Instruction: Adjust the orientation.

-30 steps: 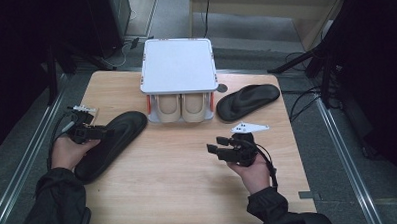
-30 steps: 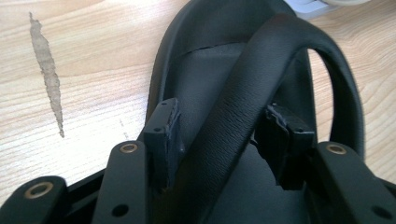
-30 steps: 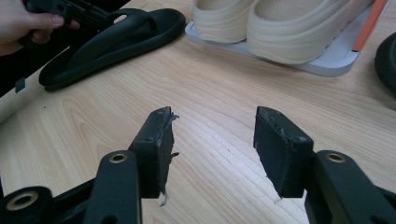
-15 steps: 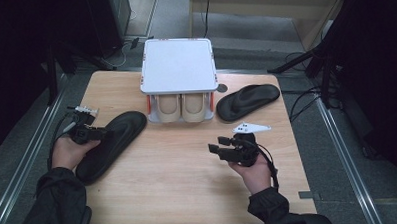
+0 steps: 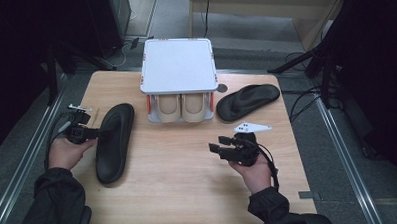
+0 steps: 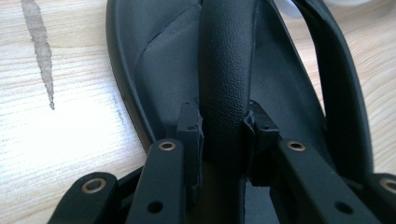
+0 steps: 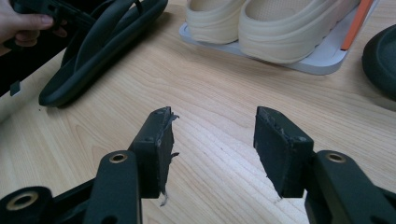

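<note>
Two black flip-flops lie on the wooden table (image 5: pixel 189 192). At the left, the left gripper (image 6: pixel 223 128) has just been closing its jaws, and now they pinch the bumpy strap (image 6: pixel 227 70) of the left flip-flop (image 5: pixel 112 142), a long smooth rubbery shoe. In the middle, at the far side, a flat white rack (image 5: pixel 179 65) holds two cream clogs (image 5: pixel 181 106). The right flip-flop (image 5: pixel 247 100) lies right of it. Nearer, the right gripper (image 5: pixel 221 144) hangs over bare wood, jaws apart, their pads (image 7: pixel 163 140) frayed.

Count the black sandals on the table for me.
2. One black sandal lies at the table's left, its strap between the left gripper pads; the other black sandal lies right of the shoe rack.
</note>
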Demonstrator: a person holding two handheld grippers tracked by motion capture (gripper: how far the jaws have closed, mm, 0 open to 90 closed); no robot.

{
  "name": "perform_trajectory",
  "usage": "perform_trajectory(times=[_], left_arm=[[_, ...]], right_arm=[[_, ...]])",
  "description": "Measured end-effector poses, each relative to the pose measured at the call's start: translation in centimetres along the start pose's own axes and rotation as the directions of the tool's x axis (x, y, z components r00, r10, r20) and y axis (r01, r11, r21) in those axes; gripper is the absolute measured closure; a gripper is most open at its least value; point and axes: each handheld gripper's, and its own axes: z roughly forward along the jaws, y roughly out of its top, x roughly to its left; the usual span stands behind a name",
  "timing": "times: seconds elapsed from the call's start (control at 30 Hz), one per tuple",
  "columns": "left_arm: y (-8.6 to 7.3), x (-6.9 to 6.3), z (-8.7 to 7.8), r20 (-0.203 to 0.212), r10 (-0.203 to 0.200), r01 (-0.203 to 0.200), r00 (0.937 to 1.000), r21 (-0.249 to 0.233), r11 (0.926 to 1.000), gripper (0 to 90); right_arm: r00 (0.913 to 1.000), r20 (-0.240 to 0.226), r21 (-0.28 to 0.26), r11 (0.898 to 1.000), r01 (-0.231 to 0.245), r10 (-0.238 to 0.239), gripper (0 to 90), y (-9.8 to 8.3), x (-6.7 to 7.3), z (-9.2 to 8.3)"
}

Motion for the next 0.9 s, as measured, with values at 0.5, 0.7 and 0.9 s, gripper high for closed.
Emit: perform_trajectory(times=[0.5,0.7,0.9], left_arm=[[-0.9,-2.9,-2.7,0.008,-0.028,0.028,0.9996,-0.001,0.9996,72.6],[-1.6,-5.3,-2.5,0.025,-0.011,0.011,0.9996,0.013,0.9999,72.5],[-2.5,-7.2,-2.2,0.044,-0.007,0.006,0.9990,0.018,0.9998,72.4]], right_arm=[[1.0000,-0.007,-0.001,1.000,0.007,-0.007,48.1,0.5,-0.2,0.2],[0.9997,-0.011,-0.002,1.000,0.022,-0.022,48.1,1.0,-0.3,0.5],[0.9994,-0.022,-0.008,1.000,0.025,-0.025,48.1,1.5,-0.4,0.7]])
